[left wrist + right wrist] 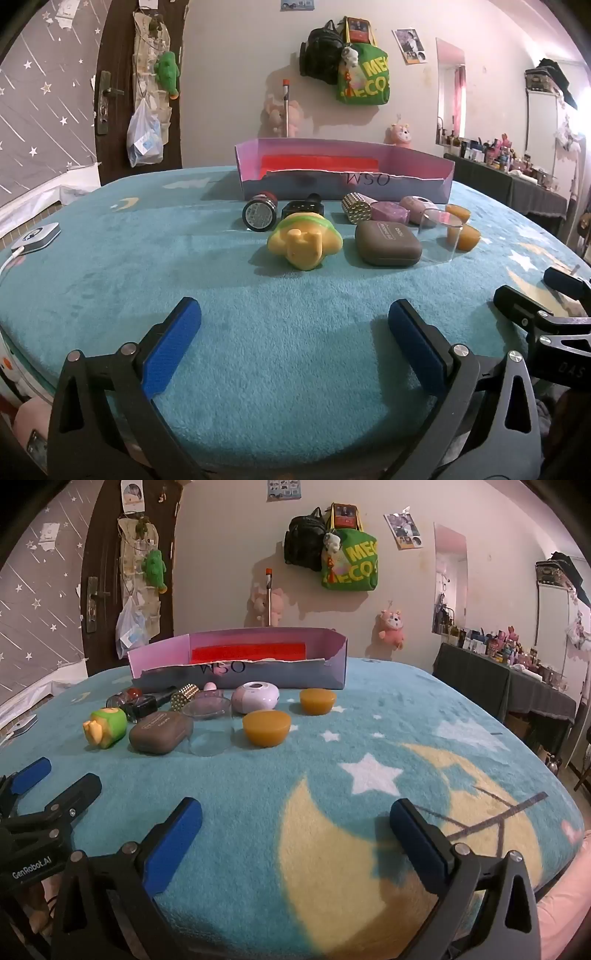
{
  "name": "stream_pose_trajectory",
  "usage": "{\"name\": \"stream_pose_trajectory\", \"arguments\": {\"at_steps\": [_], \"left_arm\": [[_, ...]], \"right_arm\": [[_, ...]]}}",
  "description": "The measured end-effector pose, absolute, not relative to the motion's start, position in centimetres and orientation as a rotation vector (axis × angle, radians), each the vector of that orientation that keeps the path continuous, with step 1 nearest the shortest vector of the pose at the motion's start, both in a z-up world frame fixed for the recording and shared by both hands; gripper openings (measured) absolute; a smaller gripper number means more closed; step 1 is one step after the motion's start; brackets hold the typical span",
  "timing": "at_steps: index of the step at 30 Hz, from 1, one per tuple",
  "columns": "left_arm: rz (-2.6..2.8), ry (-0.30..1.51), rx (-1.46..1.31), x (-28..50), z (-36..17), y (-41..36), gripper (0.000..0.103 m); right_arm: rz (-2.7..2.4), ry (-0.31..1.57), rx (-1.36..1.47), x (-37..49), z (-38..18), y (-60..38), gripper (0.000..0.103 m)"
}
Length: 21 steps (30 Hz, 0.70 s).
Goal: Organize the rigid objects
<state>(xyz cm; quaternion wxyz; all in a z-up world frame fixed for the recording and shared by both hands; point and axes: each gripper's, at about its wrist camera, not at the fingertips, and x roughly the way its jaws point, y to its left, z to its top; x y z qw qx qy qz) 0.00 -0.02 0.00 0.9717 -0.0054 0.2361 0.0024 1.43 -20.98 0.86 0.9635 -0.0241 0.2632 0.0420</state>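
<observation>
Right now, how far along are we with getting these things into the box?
Barely started. The cardboard box shows only a red sheet inside; nothing looks packed. Nothing is in hand: the left gripper and right gripper are both open above the blanket. Still left: the yellow toy, brown case, clear glass, two amber pucks and the rest.

2 low side-by-side wrist views toward box (347,177)
</observation>
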Motion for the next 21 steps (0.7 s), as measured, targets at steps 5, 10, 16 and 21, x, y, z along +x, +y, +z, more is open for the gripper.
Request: {"name": "stream_pose_trajectory", "arguments": {"at_steps": [5, 10, 16, 21], "left_arm": [[0.004, 0.473, -0.017, -0.01, -0.01, -0.01, 0.103], [0.003, 0.473, -0.019, -0.01, -0.01, 0.02, 0.103], [0.003, 0.471, -0.019, -0.02, 0.0, 0.01, 0.103], [0.003, 0.471, -0.019, -0.01, 0.0, 0.01, 0.103]], "right_arm": [[0.085, 0.535, -0.048, 1.43, 0.87, -20.99, 0.103], [0.086, 0.536, -0.047, 1.44, 0.87, -21.03, 0.103], [0.086, 0.536, -0.046, 1.44, 0.88, -21.03, 0.103], [0.086, 0.536, -0.047, 1.44, 0.88, -21.01, 0.103]]}}
